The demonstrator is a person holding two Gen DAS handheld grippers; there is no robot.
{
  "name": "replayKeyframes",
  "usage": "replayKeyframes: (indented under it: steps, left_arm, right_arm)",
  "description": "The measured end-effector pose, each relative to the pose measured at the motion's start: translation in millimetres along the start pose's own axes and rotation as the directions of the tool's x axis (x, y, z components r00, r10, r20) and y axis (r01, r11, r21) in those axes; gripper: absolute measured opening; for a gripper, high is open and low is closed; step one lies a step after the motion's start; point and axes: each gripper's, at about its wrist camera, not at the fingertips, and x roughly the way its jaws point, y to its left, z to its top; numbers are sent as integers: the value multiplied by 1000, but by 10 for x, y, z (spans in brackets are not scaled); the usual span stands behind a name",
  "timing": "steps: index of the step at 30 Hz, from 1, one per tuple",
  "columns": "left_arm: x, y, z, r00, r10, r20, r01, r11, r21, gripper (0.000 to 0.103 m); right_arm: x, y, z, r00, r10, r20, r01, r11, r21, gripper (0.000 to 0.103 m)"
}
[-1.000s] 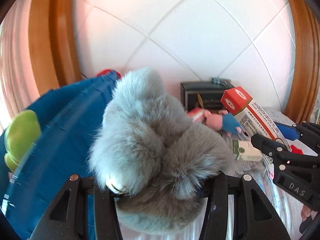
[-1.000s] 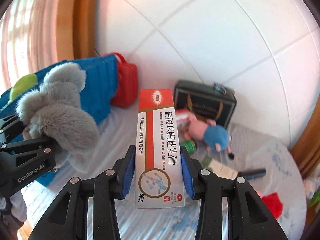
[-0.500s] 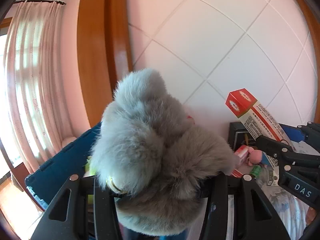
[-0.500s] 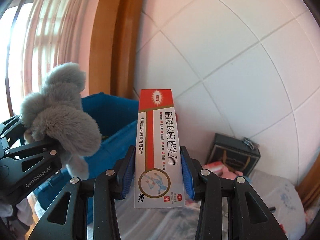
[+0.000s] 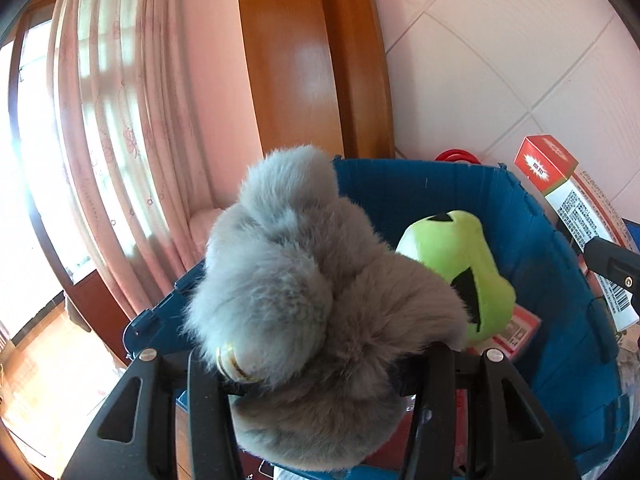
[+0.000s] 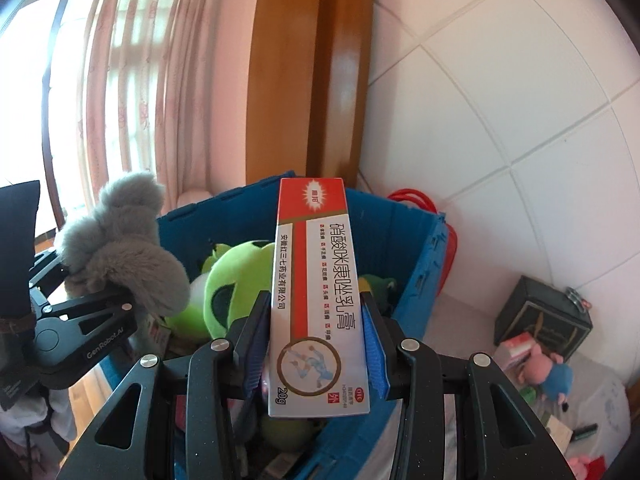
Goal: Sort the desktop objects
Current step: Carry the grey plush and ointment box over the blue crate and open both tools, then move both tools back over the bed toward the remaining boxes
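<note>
The left gripper (image 5: pixel 320 376) tips down over the blue bin (image 6: pixel 416 248), its fingers squeezing a fluffy gray toy (image 5: pixel 304 280). Beside it, the right gripper (image 6: pixel 316 344) pinches a red-and-white box (image 6: pixel 316 300). A green plush (image 5: pixel 468 264) sits inside. Pink curtains (image 5: pixel 120 120) hang behind.

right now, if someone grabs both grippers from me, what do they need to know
Left gripper: shut on the grey plush toy, held over the blue bin.
Right gripper: shut on the red-and-white ointment box, also above the bin.
Done: a green plush and other items lie in the bin.
Left: release both held things, then sort what stays on the table: the pink-and-blue plush, the dark box and small bits nearby.
</note>
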Motion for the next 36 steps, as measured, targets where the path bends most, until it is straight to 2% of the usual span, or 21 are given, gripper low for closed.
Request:
replayKeyframes:
  steps: [3,6,8,10,11,12,16,22,28,36]
  left_arm:
    - [119,23,-65,1000,-13,-27,13,1000,7,48]
    - [150,44,-80,999,-31,-37,32,999,8,48]
    - [218,38,-65,998,-38,-50,38,999,12,53]
    - [189,38,-81,998,-49,-42,49,999,7,66]
    - [158,68,-88,998,-54,-34,54,999,3,68]
    - [131,59,-90,998,-61,-26,61,998,-1,70]
    - [21,59,-102,997,-70,-16,70,997,-11,72]
    - [-162,63,-178,997,-81,0,81,996,-42,72]
    - [-382,30,-241,997,-72,38,74,996,-59,72]
    - [-695,-123,-259,989,-97,109,105,992,-72,73]
  right_arm:
    - [128,186,-62,999,-12,-42,11,1000,-10,42]
    - [181,192,-199,997,-26,-72,25,1000,-6,42]
    - [189,209,-267,995,-40,-90,40,999,-5,42]
    - [206,196,-297,994,-49,-102,49,999,-7,42]
    - [170,196,-325,993,-57,-102,56,998,-11,43]
    - [155,199,-333,993,-67,-98,65,998,-20,46]
    - [141,164,-376,993,-89,-80,86,995,-45,81]
    - [15,172,-430,992,-117,-48,114,992,-61,101]
    - [-100,111,-477,992,-127,-24,126,991,-56,103]
    - [-400,-145,-601,991,-135,23,136,990,-27,103]
